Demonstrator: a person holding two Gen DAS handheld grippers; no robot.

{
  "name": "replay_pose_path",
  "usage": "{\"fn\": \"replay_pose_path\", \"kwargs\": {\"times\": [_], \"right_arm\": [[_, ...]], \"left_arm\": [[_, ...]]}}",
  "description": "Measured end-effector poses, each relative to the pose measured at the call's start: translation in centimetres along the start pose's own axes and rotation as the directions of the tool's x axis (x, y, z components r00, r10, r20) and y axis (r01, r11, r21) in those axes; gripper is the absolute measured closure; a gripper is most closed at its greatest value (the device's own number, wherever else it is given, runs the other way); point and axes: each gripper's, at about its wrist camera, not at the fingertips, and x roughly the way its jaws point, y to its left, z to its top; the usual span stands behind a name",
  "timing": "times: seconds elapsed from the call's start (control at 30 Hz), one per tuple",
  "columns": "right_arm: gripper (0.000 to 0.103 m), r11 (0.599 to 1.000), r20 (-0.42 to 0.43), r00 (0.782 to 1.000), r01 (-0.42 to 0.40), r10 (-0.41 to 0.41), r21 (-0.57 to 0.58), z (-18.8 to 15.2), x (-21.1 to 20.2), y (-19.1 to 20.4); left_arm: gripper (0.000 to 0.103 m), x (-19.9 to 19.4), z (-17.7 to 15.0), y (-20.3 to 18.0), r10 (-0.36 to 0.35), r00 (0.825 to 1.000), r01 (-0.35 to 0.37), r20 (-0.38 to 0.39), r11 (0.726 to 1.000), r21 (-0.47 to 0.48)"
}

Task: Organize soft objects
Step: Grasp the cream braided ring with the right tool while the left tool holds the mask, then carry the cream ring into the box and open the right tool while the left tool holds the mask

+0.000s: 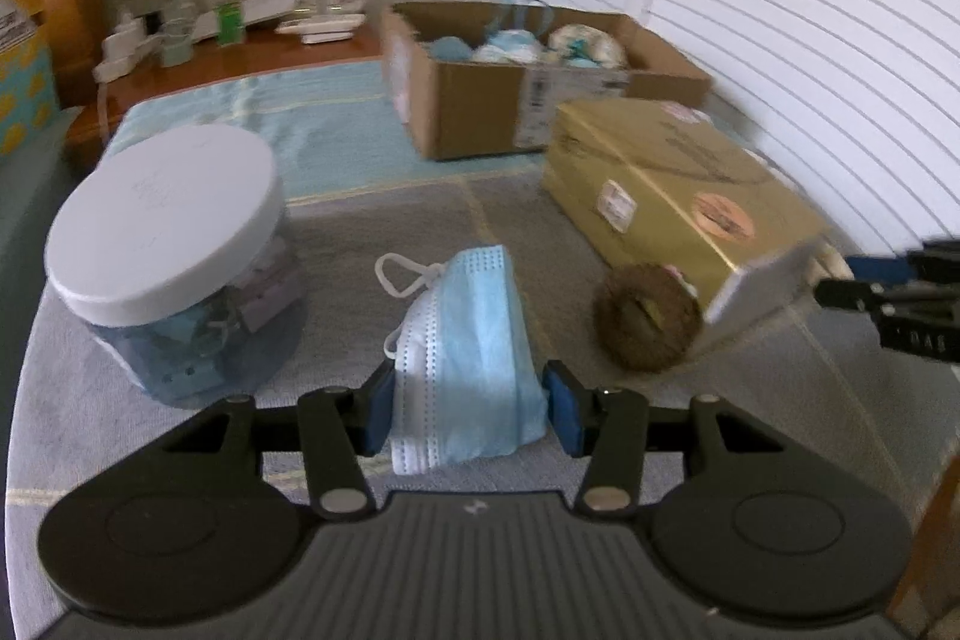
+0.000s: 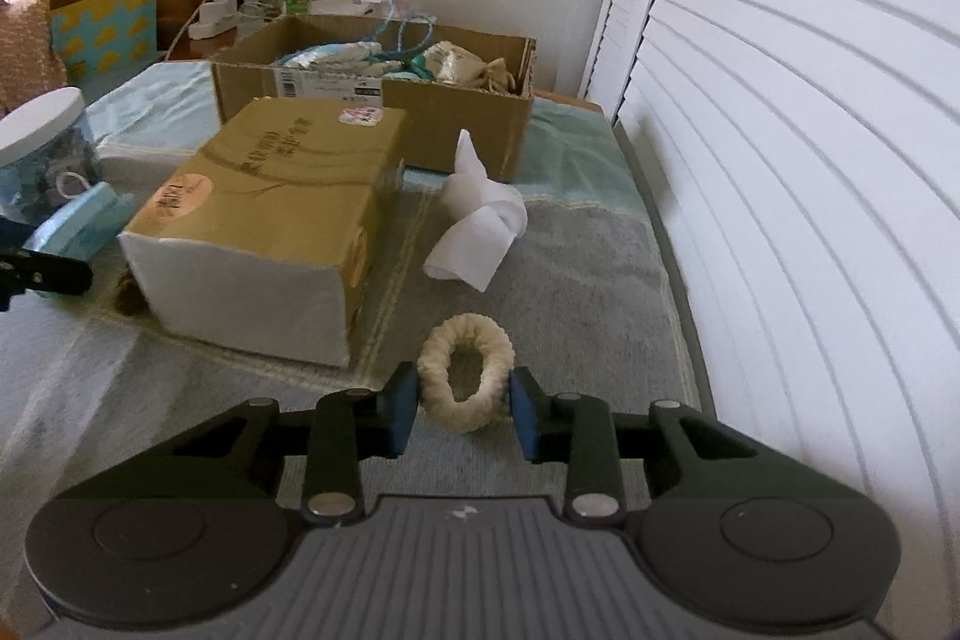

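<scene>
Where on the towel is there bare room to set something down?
Free: the grey towel between the white cloth and the shutters, and the strip between the jar and cardboard box. Crowded: around the tissue pack, with the brown scrunchie against it.

Folded light blue face mask (image 1: 474, 340) standing on edge on the grey towel, cream fuzzy hair tie (image 2: 465, 381) lying flat as oval ring, brown fuzzy hair tie (image 1: 645, 319) against the gold box, crumpled white cloth (image 2: 480, 214) near the cardboard box

black tongs (image 1: 471, 409), blue pads (image 2: 403, 415), seemingly silver screws
</scene>
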Motion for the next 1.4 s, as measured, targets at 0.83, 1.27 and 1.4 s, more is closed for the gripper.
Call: {"fn": "replay_pose_path", "kwargs": {"times": [0.83,1.27,1.4], "right_arm": [[0.059,0.999,-0.034,0.999,-0.004,0.005,0.039,0.1,1.1,-0.1],[0.064,0.999,-0.02,1.0,-0.013,0.014,0.047,0.2,-0.2,-0.2],[0.064,0.999,-0.01,1.0,-0.01,0.01,0.044,0.4,-1.0,-0.4]], "left_arm": [[0.053,0.2,0.8,0.7,0.031,0.999,-0.036,-0.039,0.991,-0.126],[0.069,-0.6,1.5,0.4,-0.001,0.998,0.001,-0.064,1.0,0.003],[0.069,-1.2,1.8,0.2,-0.021,0.998,0.023,-0.066,0.999,0.031]]}}
